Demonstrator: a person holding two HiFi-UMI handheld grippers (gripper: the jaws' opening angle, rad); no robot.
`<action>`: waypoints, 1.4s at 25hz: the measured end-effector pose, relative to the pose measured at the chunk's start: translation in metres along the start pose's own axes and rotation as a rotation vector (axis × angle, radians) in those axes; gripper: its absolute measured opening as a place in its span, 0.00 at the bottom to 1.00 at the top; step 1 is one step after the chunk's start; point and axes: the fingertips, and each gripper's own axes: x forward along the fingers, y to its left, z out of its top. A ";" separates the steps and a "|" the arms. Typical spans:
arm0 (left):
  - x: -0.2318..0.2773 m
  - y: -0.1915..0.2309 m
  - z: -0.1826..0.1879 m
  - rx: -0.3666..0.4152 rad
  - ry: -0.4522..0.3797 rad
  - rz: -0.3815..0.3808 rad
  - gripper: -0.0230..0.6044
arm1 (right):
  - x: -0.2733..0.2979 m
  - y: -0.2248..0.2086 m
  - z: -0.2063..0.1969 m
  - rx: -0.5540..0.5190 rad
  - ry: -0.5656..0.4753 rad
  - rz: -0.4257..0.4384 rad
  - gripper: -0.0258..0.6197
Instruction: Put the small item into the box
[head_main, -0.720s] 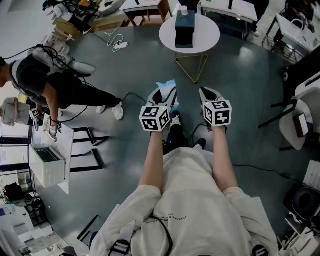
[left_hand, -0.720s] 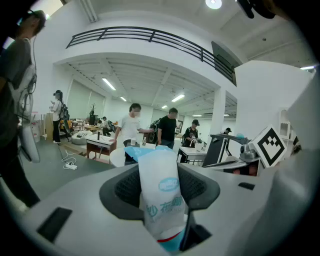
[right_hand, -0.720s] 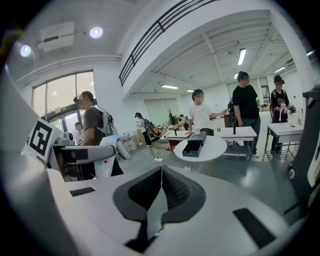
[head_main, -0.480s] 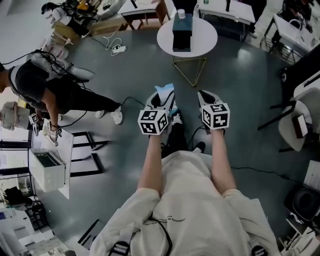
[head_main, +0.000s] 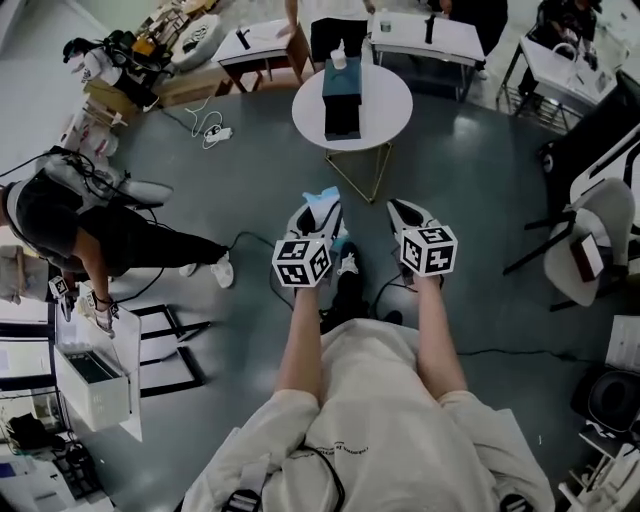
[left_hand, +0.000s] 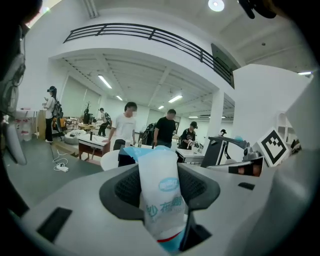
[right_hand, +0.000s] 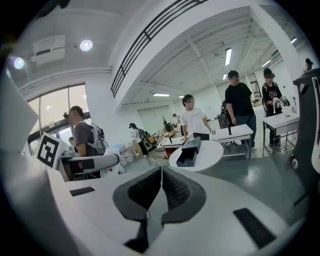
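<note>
A white and blue packet (left_hand: 161, 192) stands upright between the jaws of my left gripper (left_hand: 160, 187), which is shut on it; its blue top (head_main: 327, 197) pokes out ahead of that gripper (head_main: 322, 212) in the head view. My right gripper (right_hand: 161, 192) is shut with nothing between its pads, and it hangs level beside the left one (head_main: 408, 216). Ahead stands a round white table (head_main: 385, 112) carrying a dark open box (head_main: 342, 97), also seen from the right gripper view (right_hand: 189, 152). Both grippers are well short of the table, over the grey floor.
A small white bottle (head_main: 339, 59) stands behind the box. The table has gold wire legs (head_main: 364, 171). A person (head_main: 90, 232) bends over a bench at left, a white chair (head_main: 590, 245) is at right, and desks with people line the back (head_main: 425, 36).
The view has advanced toward the round table, which now sits lower and further left in the head view. Both grippers keep their grip and spacing.
</note>
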 end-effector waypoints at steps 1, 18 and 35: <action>0.008 0.004 0.006 -0.001 -0.002 -0.002 0.36 | 0.006 -0.005 0.006 0.008 -0.004 -0.002 0.10; 0.168 0.090 0.082 -0.063 -0.015 -0.041 0.36 | 0.138 -0.083 0.111 0.124 -0.044 0.001 0.10; 0.309 0.185 0.133 -0.067 0.055 -0.185 0.36 | 0.275 -0.117 0.176 0.155 -0.045 -0.070 0.09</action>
